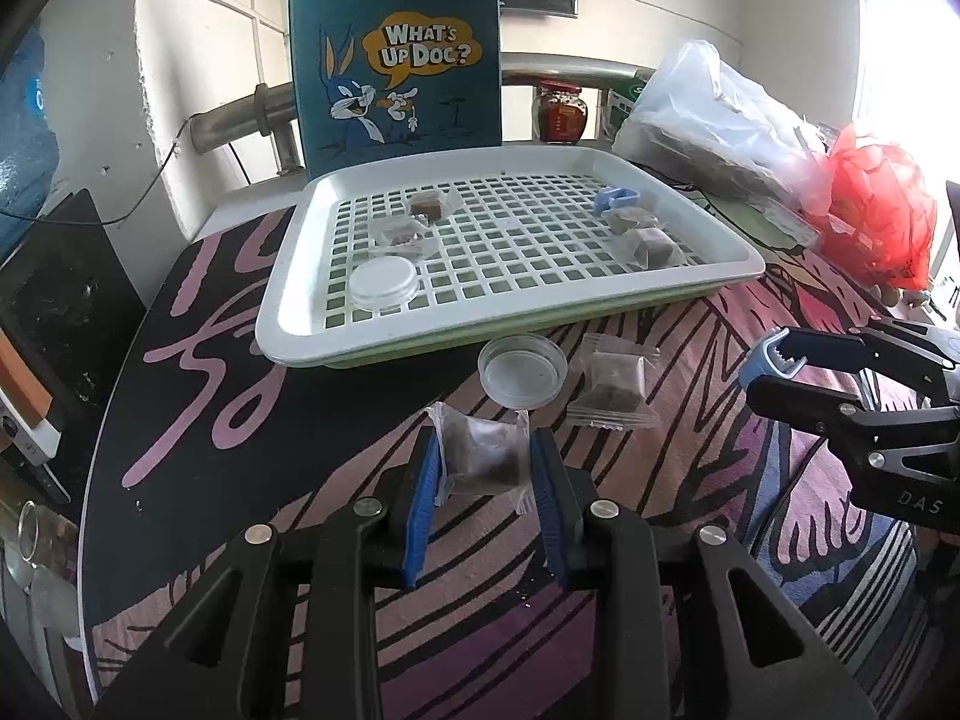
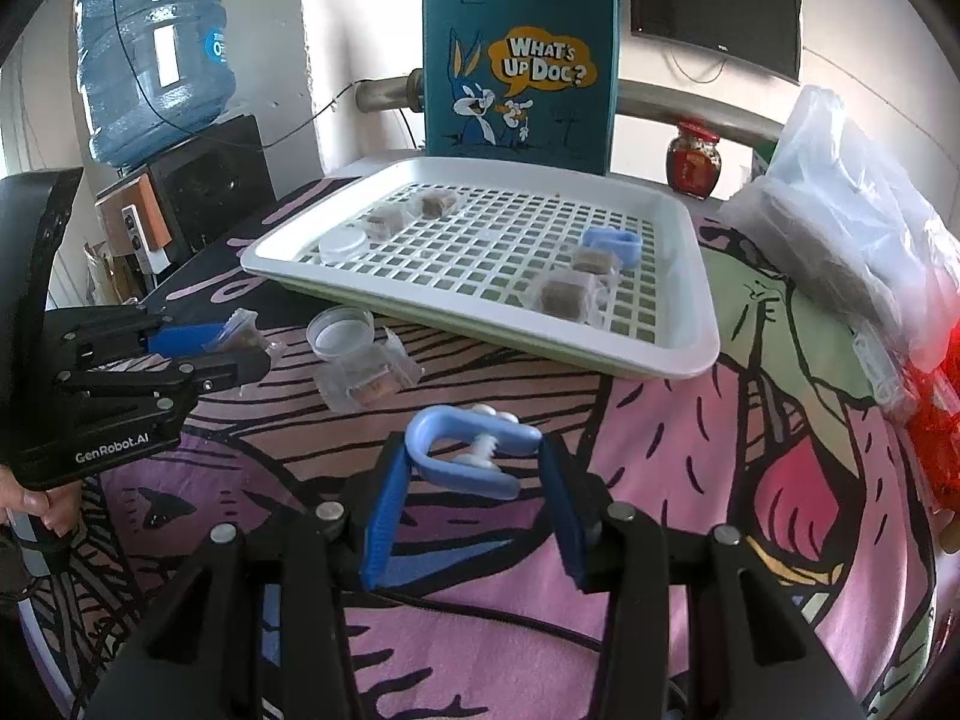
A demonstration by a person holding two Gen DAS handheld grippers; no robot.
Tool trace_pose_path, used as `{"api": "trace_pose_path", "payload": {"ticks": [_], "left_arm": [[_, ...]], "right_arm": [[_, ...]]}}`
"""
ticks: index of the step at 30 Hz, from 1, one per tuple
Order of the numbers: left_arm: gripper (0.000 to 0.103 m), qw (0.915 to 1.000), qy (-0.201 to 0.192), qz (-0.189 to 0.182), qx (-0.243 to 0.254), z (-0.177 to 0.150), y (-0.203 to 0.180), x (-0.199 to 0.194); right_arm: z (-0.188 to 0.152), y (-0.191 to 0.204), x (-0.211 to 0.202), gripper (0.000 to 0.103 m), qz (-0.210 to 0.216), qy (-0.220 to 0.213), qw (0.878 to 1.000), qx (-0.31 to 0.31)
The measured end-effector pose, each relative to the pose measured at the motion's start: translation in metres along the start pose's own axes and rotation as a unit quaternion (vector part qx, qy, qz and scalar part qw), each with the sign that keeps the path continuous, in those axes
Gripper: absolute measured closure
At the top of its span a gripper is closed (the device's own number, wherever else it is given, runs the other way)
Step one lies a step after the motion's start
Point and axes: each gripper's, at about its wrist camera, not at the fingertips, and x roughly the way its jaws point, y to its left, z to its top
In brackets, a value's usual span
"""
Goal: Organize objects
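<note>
My left gripper (image 1: pixel 483 471) is shut on a clear-wrapped brown cube packet (image 1: pixel 480 456), held just above the patterned cloth; it also shows in the right wrist view (image 2: pixel 240 336). My right gripper (image 2: pixel 474 468) is shut on a light blue clip (image 2: pixel 468 444), seen too in the left wrist view (image 1: pixel 771 357). A white slotted tray (image 1: pixel 312 324) lies ahead with several wrapped cubes, a round lid (image 1: pixel 384 282) and another blue clip (image 1: pixel 618 199). A clear round dish (image 1: pixel 522 369) and a wrapped cube packet (image 1: pixel 615 381) lie on the cloth before the tray.
A teal cartoon tote bag (image 1: pixel 399 54) stands behind the tray. A red-lidded jar (image 1: pixel 561 111), a clear plastic bag (image 1: pixel 714 120) and a red bag (image 1: pixel 876 216) sit at the right. A water bottle (image 2: pixel 153 42) on a dispenser stands at the left.
</note>
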Motion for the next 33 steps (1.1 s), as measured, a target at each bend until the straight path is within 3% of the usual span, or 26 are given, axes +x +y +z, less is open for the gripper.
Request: {"api": "trace_pose_path", "payload": {"ticks": [25,33], "left_arm": [[0.074,0.9996,-0.004,0.027,0.001,-0.0005,0.001,-0.0008],[0.074,0.9972,-0.004,0.072,0.019,-0.0002,-0.0067,-0.0008]], "right_arm": [[-0.0006,0.0006,-0.0009,0.06,-0.001,-0.003,1.0,-0.002],[-0.0017,0.0027,0.0009,0.06,-0.013,-0.001,1.0,-0.009]]}}
